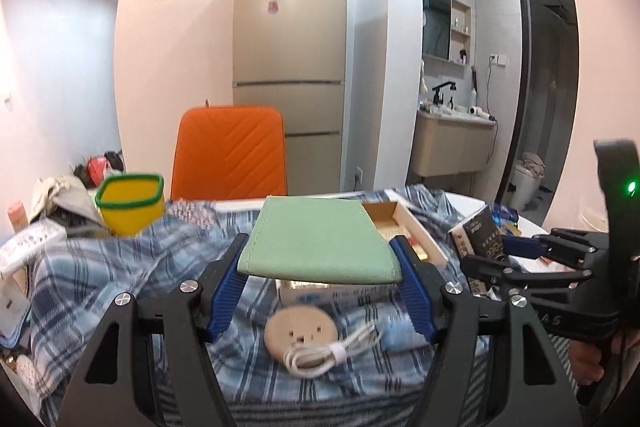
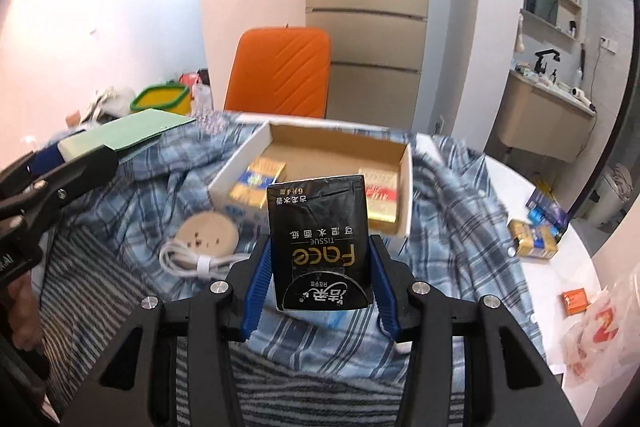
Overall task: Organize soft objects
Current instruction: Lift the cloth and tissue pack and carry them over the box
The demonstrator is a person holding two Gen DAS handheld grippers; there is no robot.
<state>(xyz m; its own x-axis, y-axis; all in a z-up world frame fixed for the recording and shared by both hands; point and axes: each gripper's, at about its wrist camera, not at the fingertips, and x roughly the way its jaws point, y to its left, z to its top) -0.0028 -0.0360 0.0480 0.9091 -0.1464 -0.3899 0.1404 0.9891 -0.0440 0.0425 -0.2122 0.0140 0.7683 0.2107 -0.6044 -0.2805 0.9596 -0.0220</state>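
My left gripper [image 1: 320, 255] is shut on a flat green pouch [image 1: 320, 243] and holds it level above the blue plaid cloth [image 1: 120, 259]. The pouch also shows at the left of the right wrist view [image 2: 136, 135]. My right gripper [image 2: 320, 267] is shut on a black tissue pack [image 2: 320, 239], held upright in front of an open cardboard box [image 2: 340, 151]. The tissue pack also shows at the right of the left wrist view [image 1: 480, 231]. The box holds several small packets.
A round beige socket with a white coiled cable [image 2: 204, 239] lies on the cloth. A yellow bin with a green rim [image 1: 130, 203] stands at the back left. An orange chair [image 1: 228, 155] is behind the table. Small packets [image 2: 536, 239] and a plastic bag [image 2: 600, 331] lie at the right.
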